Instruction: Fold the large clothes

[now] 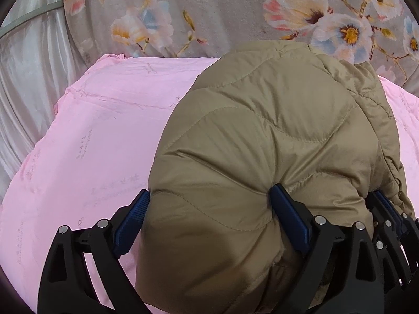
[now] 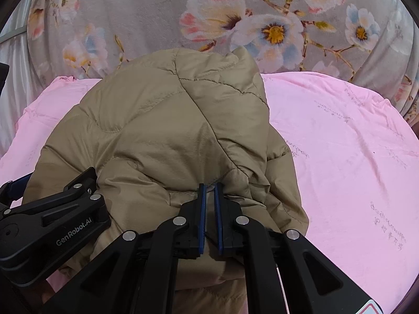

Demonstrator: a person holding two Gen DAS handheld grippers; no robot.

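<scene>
A tan quilted puffer jacket (image 1: pixel 275 130) lies bunched on a pink sheet (image 1: pixel 91 130). My left gripper (image 1: pixel 209 198) has its jaws spread wide around a thick fold of the jacket, with both blue pads pressing into the padding. My right gripper (image 2: pixel 210 187) is shut on a thin edge of the jacket (image 2: pixel 183 120), with the pads nearly together. The right gripper also shows at the right edge of the left wrist view (image 1: pixel 387 209), and the left gripper shows at the left of the right wrist view (image 2: pixel 52 209).
The pink sheet (image 2: pixel 340 157) covers the bed on both sides of the jacket. A grey floral blanket (image 2: pixel 262 21) runs along the far side. Pale satin fabric (image 1: pixel 28 78) hangs at the left.
</scene>
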